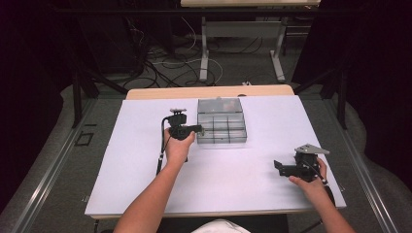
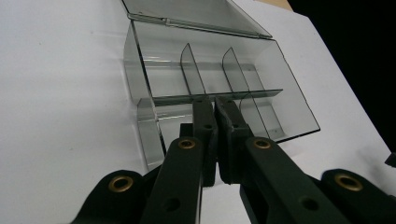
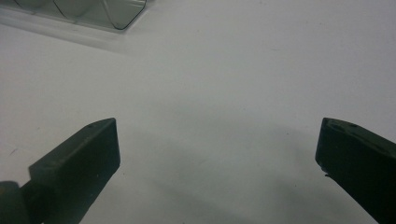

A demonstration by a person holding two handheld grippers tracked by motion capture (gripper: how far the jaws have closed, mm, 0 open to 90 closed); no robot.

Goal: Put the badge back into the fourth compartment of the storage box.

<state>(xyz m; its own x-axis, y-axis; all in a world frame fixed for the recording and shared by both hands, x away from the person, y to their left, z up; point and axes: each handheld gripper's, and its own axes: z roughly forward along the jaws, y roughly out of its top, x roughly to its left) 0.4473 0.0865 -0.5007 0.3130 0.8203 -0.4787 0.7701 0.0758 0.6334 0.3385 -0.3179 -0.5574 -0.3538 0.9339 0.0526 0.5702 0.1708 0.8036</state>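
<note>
We see our left gripper (image 2: pixel 215 105) with jaws pressed together at the clear compartment box's (image 1: pixel 221 121) nine o'clock wall. Our right gripper (image 1: pixel 278 166) rests jaws spread wide, well apart at the box's four o'clock on the white table (image 1: pixel 145 170).

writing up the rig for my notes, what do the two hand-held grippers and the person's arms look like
Both are black. The left gripper has flat linkage arms with brass-coloured pivot bushings and narrow jaws; a black cable trails from it beside the forearm. The right gripper carries a grey three-cornered plate on top and has blocky black pads. The forearms are bare, with no sleeves visible.
</note>
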